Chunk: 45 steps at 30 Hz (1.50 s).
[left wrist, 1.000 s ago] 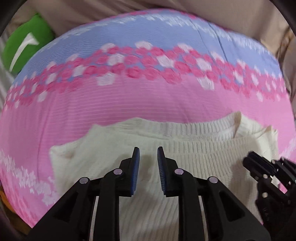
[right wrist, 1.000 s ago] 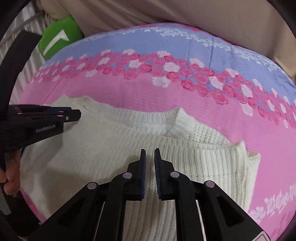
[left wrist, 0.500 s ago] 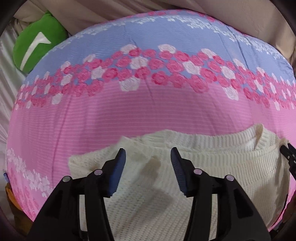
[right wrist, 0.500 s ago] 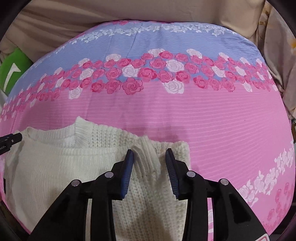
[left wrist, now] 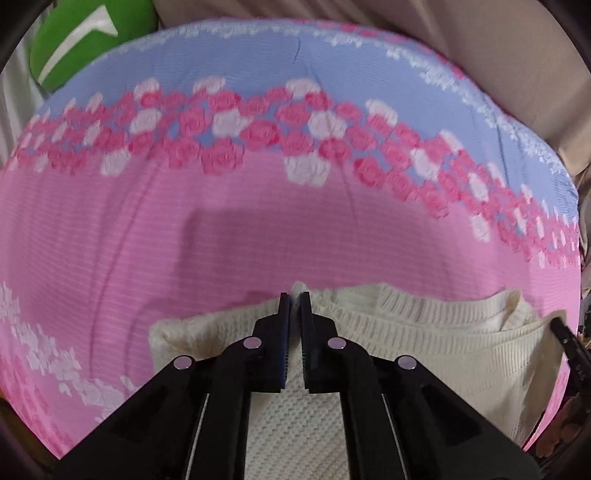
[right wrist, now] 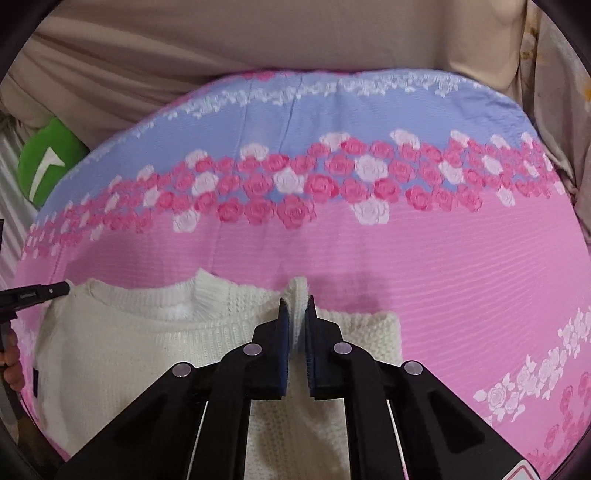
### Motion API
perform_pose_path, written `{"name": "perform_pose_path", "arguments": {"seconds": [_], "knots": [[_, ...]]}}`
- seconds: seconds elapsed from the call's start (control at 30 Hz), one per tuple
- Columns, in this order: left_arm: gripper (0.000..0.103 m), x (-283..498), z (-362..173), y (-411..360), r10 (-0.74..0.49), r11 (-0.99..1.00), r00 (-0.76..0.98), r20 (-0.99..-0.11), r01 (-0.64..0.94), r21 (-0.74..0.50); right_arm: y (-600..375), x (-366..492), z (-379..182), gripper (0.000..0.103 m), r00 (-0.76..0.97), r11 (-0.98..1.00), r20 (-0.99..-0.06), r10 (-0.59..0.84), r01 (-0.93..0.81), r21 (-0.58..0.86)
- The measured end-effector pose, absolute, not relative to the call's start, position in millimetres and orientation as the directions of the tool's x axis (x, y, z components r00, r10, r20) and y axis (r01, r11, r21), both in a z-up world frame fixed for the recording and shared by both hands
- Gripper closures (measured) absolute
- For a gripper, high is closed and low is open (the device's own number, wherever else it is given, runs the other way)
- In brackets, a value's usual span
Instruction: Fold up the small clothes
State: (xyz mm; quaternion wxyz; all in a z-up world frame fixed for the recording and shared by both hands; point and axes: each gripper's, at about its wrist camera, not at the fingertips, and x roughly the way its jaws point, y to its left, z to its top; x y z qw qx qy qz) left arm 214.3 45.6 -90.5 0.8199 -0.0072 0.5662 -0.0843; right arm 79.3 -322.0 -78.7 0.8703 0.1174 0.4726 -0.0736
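A small cream knitted sweater (left wrist: 424,354) lies flat on a pink and blue flowered cloth (left wrist: 258,229), its ribbed neckline facing away. My left gripper (left wrist: 294,295) is shut on the sweater's left shoulder edge, a pinch of knit poking up between the blue pads. In the right wrist view the sweater (right wrist: 129,354) fills the lower left, and my right gripper (right wrist: 297,301) is shut on a fold of knit at its right shoulder. The left gripper's tip (right wrist: 40,293) shows at that view's left edge, the right gripper's tip (left wrist: 565,336) at the left view's right edge.
The flowered cloth (right wrist: 406,258) covers a rounded surface. A green plush object (left wrist: 85,33) with a white mark lies at the far left, also in the right wrist view (right wrist: 44,166). Beige fabric (right wrist: 258,48) lies behind the cloth.
Both grippers opened, moved outward to the sweater's shoulders, and closed on the knit there. Half a second ago both jaws stood open over the shoulder edges.
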Motion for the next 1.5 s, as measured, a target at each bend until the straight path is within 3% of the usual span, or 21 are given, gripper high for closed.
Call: {"name": "perform_pose_path", "arguments": {"seconds": [0.07,0.2,0.37,0.5,0.7,0.83,0.9,0.93,1.03,1.1,1.13,1.17,1.2,1.23,1.3,1.33,1.37,1.43,1.5], "knots": [[0.099,217.6,-86.8,46.7,-0.125,0.988,0.362,-0.924,0.131,-0.082,-326.0,78.1,-71.9,0.096,0.564,0.958,-0.824,-0.051,0.261,0.119],[0.099,222.1,-112.6,42.3,-0.031,0.989,0.362,-0.932,0.149,0.025,-334.9,86.5,-121.5,0.096,0.416,0.958,-0.906,-0.072,0.281,0.053],[0.096,199.9,-72.6,29.6,0.023,0.980,0.411,-0.911,0.170,0.101,-314.0,53.0,-61.1,0.086,0.535,0.956,-0.840,-0.093,0.285,0.076],[0.093,155.3,-39.5,12.8,-0.015,0.969,0.435,-0.900,0.230,0.095,-266.2,16.7,-41.4,0.086,0.555,0.981,-0.832,-0.004,0.163,0.103],[0.087,90.3,-44.4,-23.9,-0.076,0.934,0.388,-0.919,0.351,0.071,-182.3,-16.7,-73.5,0.086,0.454,0.982,-0.871,0.188,-0.056,0.182],[0.087,64.0,-57.8,-32.5,-0.069,0.925,0.355,-0.932,0.372,0.073,-167.8,-36.4,-96.9,0.086,0.407,0.985,-0.897,0.170,-0.108,0.138],[0.087,54.0,-67.0,-30.0,-0.050,0.925,0.344,-0.938,0.370,0.086,-180.6,-45.4,-107.2,0.088,0.392,0.991,-0.910,0.134,-0.072,0.115],[0.087,52.9,-71.7,-27.5,-0.044,0.926,0.339,-0.940,0.367,0.089,-190.4,-49.4,-111.4,0.098,0.391,0.994,-0.914,0.108,-0.047,0.098],[0.087,45.8,-85.4,-15.0,-0.017,0.934,0.314,-0.949,0.345,0.097,-230.8,-53.7,-114.2,0.103,0.394,0.993,-0.915,0.091,0.039,0.115],[0.087,42.4,-91.0,-5.0,-0.003,0.942,0.305,-0.952,0.320,0.099,-254.9,-49.8,-103.0,0.099,0.426,0.990,-0.904,0.042,0.102,0.094],[0.087,41.5,-92.2,-1.8,0.003,0.945,0.305,-0.952,0.312,0.103,-263.8,-44.0,-97.3,0.090,0.439,0.989,-0.898,0.025,0.121,0.086],[0.087,41.4,-93.4,2.1,0.011,0.947,0.304,-0.953,0.303,0.107,-274.6,-34.9,-94.7,0.087,0.441,0.986,-0.897,0.039,0.127,0.105],[0.087,41.5,-96.0,6.7,0.025,0.949,0.303,-0.953,0.292,0.117,-281.9,-26.2,-95.7,0.089,0.432,0.986,-0.901,0.043,0.125,0.107],[0.087,42.2,-98.1,10.5,0.038,0.951,0.303,-0.952,0.283,0.128,-293.2,-18.1,-95.5,0.100,0.444,0.987,-0.896,-0.021,0.153,0.053],[0.086,43.2,-101.7,21.5,0.069,0.955,0.304,-0.950,0.256,0.151,-330.7,-13.3,-92.1,0.102,0.444,0.950,-0.882,-0.160,0.312,-0.016],[0.086,43.3,-102.0,27.5,0.077,0.957,0.301,-0.950,0.244,0.154,-351.7,-18.2,-86.2,0.091,0.438,0.909,-0.873,-0.215,0.416,-0.016],[0.086,43.4,-101.2,34.5,0.082,0.961,0.299,-0.951,0.230,0.156,-362.5,-25.3,-79.2,0.087,0.446,0.886,-0.865,-0.230,0.463,0.003],[0.086,42.6,-97.2,49.8,0.089,0.969,0.306,-0.948,0.195,0.153,-365.6,-42.1,-63.8,0.087,0.477,0.890,-0.848,-0.230,0.455,0.015],[0.076,41.9,-93.4,63.8,0.075,0.978,0.314,-0.947,0.161,0.131,-338.9,-57.0,-55.6,0.087,0.499,0.938,-0.849,-0.173,0.346,0.012]]}}
